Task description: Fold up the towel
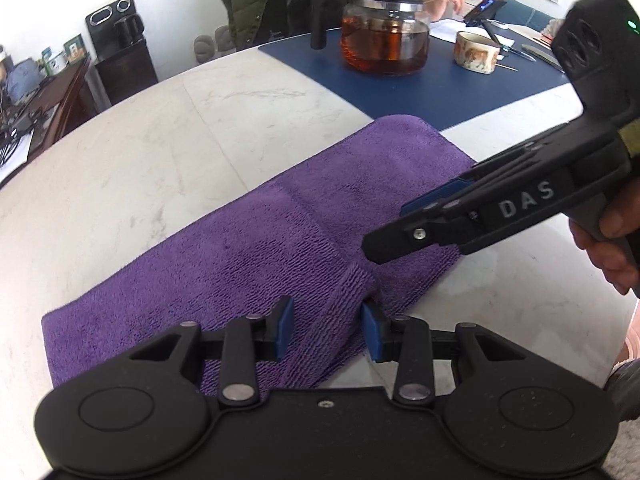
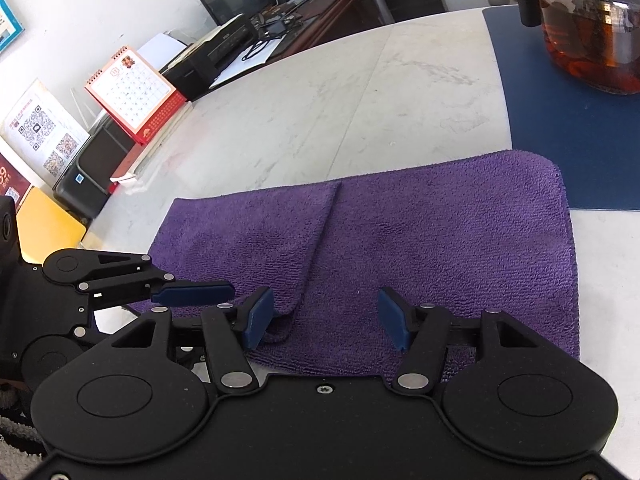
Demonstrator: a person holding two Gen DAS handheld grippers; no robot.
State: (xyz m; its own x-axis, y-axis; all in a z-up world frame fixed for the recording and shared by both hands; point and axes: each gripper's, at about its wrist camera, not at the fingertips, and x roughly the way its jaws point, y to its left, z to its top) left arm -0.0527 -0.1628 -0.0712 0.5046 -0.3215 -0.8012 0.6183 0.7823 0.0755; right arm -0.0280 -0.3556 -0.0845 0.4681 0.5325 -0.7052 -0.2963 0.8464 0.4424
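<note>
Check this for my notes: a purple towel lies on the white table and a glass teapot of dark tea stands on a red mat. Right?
Not quite. The mat under the teapot is blue, not red, as the left wrist view shows. The purple towel does lie on the white table.

An office: desk calendar [image 2: 130,90], printer [image 2: 224,46], monitor [image 2: 236,0] beside a marble table [image 2: 320,100].

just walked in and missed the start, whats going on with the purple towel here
A person is folding a purple towel on a pale marble table with a handheld gripper in each hand. The towel lies flat in a long strip with a raised crease across its middle. The left gripper and the right gripper both hover over its near edge with jaws apart, gripping nothing. A glass teapot stands on a blue mat beyond.
</note>
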